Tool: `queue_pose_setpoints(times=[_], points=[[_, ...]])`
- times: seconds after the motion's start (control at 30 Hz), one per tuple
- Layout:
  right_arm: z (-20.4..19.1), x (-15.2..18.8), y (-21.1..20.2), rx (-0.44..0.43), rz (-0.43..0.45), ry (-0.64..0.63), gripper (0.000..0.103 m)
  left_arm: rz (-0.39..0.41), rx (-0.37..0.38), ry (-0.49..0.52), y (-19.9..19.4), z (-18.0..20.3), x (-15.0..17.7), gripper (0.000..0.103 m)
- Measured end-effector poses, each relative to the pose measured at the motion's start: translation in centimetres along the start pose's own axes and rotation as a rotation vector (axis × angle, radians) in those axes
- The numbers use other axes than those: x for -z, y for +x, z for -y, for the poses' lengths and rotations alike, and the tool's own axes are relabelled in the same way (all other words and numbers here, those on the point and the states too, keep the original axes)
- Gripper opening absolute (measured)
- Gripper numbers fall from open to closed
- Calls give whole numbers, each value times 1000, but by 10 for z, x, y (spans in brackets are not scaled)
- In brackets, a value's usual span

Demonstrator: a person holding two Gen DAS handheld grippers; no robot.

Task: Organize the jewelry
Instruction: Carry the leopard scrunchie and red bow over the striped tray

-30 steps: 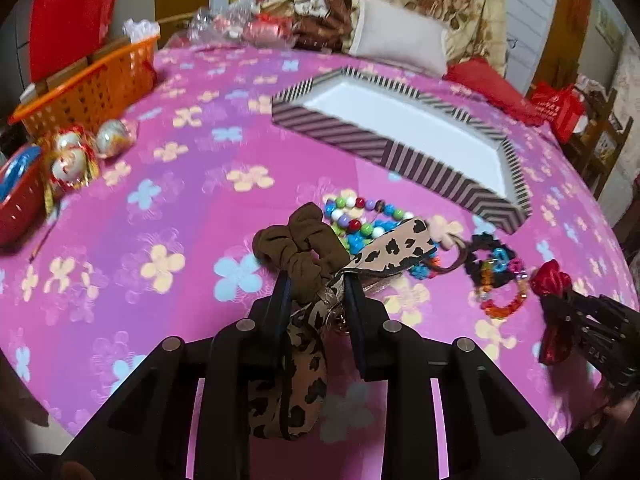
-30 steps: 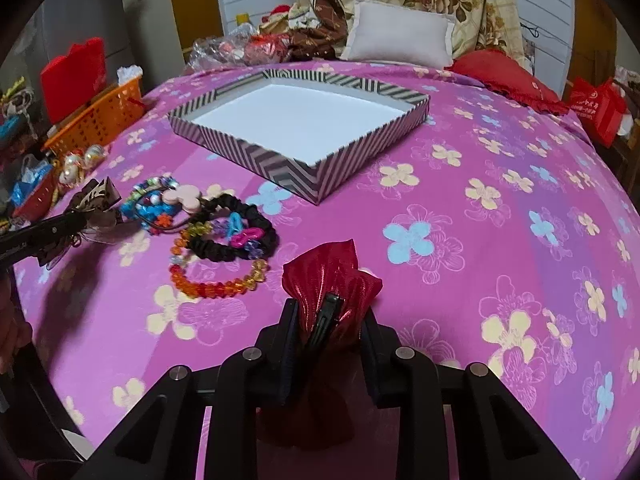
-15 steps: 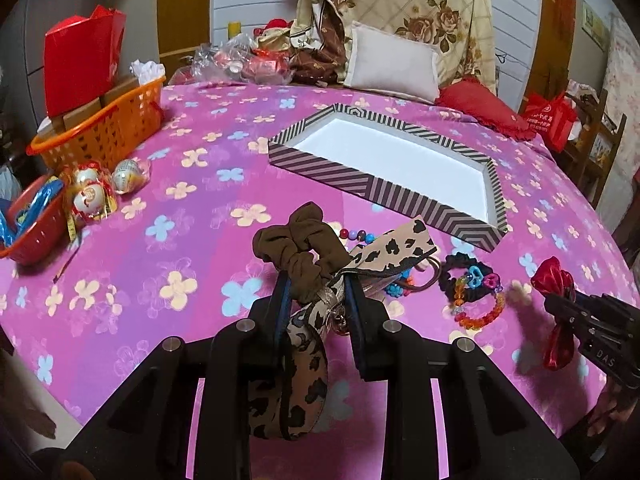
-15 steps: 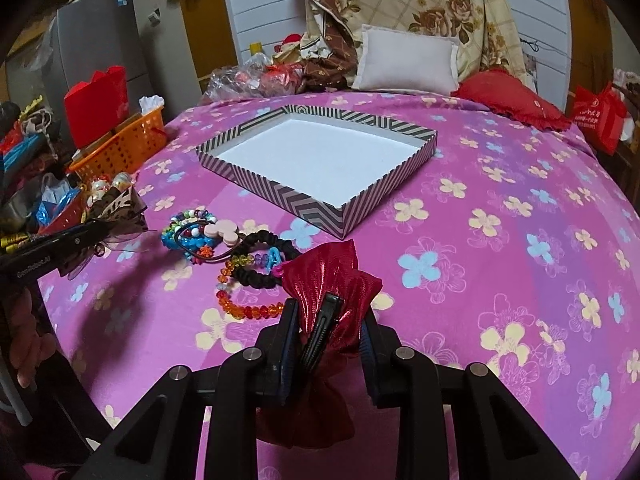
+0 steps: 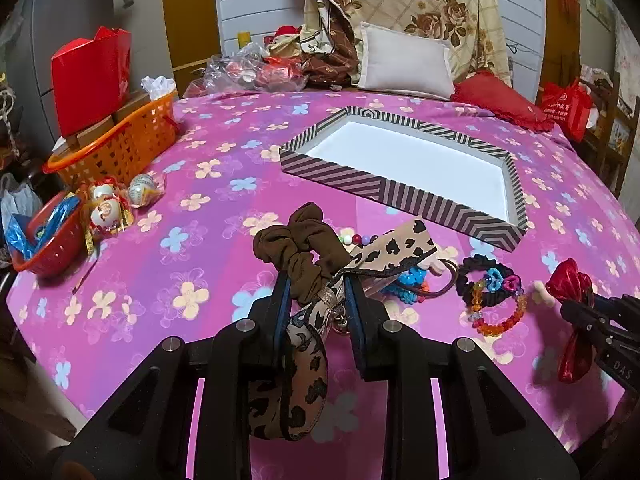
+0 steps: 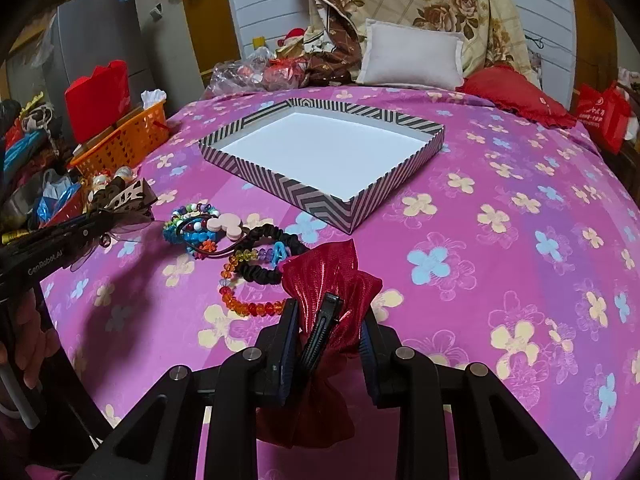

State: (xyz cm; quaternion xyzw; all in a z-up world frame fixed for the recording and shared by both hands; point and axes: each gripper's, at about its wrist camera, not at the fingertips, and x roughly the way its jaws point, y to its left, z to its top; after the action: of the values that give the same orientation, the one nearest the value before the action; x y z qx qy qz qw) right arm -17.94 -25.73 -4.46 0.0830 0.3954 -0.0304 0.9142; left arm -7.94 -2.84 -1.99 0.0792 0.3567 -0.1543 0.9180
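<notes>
On the pink flowered bedspread (image 6: 500,184) sits a striped shallow box (image 6: 296,190), empty and white inside. Near its front corner lie a beaded bracelet pile (image 6: 196,226), a black scrunchie (image 6: 266,256) and an orange bead bracelet (image 6: 248,306). The left gripper (image 5: 316,300) is nearly closed, pinching a brown scrunchie (image 5: 298,246) and a leopard-print bow (image 5: 394,248), lifted off the cloth. The right gripper (image 6: 328,326), likewise narrowed, clamps a shiny red bow clip (image 6: 330,276) above the spread.
</notes>
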Motion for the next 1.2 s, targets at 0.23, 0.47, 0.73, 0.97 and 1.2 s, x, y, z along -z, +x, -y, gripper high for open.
queue_pose_setpoints(times=[0.23, 0.47, 0.73, 0.97, 1.2], points=[[-4, 0, 4, -2, -11, -9, 27, -9, -10, -5, 3, 1, 0, 25], [-5, 0, 5, 0, -16, -11, 27, -12, -19, -6, 4, 3, 0, 25], [-12, -8, 2, 22, -3, -42, 27, -16, -16, -9, 6, 4, 0, 25], [-17, -16, 5, 38, -9, -64, 27, -22, -11, -10, 8, 12, 0, 25], [-17, -27, 0, 47, 8, -77, 27, -31, 0, -19, 10, 15, -7, 25]])
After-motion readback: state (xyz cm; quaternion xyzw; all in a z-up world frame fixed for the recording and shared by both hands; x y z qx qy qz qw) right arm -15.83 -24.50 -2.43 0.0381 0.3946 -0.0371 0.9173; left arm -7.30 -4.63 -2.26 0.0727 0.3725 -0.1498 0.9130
